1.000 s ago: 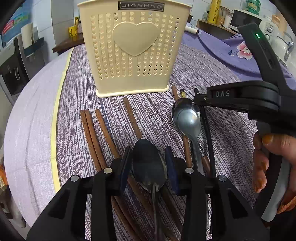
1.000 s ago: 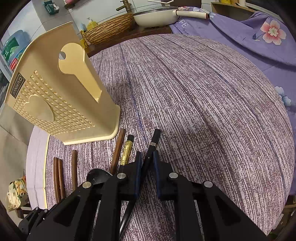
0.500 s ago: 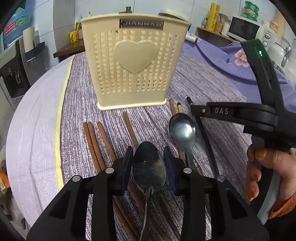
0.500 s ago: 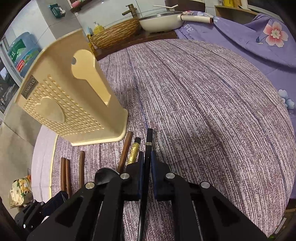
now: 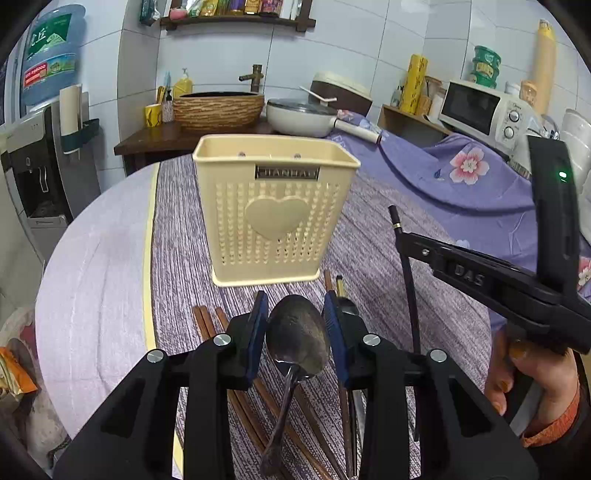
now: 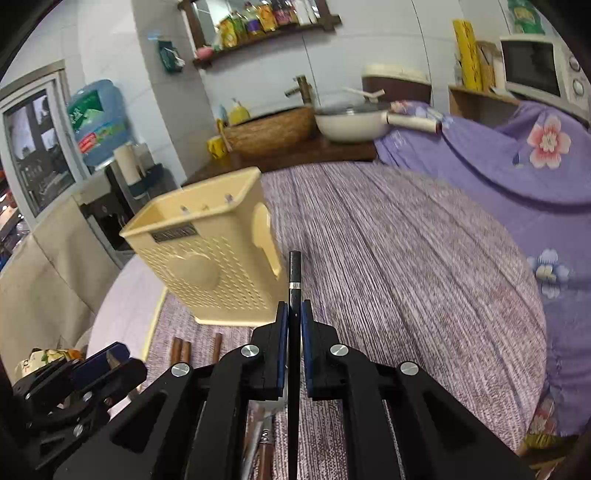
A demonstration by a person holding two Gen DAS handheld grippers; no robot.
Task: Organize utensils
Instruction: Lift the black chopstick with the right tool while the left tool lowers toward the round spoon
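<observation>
Left wrist view: left gripper [image 5: 297, 325] clamps a spoon [image 5: 297, 338]; right gripper [image 6: 294, 325] pinches a black chopstick [image 6: 294, 280].

Count: 1 cream holder [image 5: 275, 214], 2 metal spoons [image 5: 297, 341], 1 black chopstick [image 6: 294, 284], about 5 brown chopsticks [image 5: 207, 323], 1 gold-tipped chopstick [image 5: 340, 286], 2 grippers [image 5: 295, 326].

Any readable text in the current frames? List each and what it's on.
"DAS": embossed on the body of the right hand-held gripper.
Name plate on the cream utensil holder: too blurred to read in both views.
Water jug label: large Chinese characters, not legible.
Shelf packets and microwave dials: too small to read.
No other text visible.
</observation>
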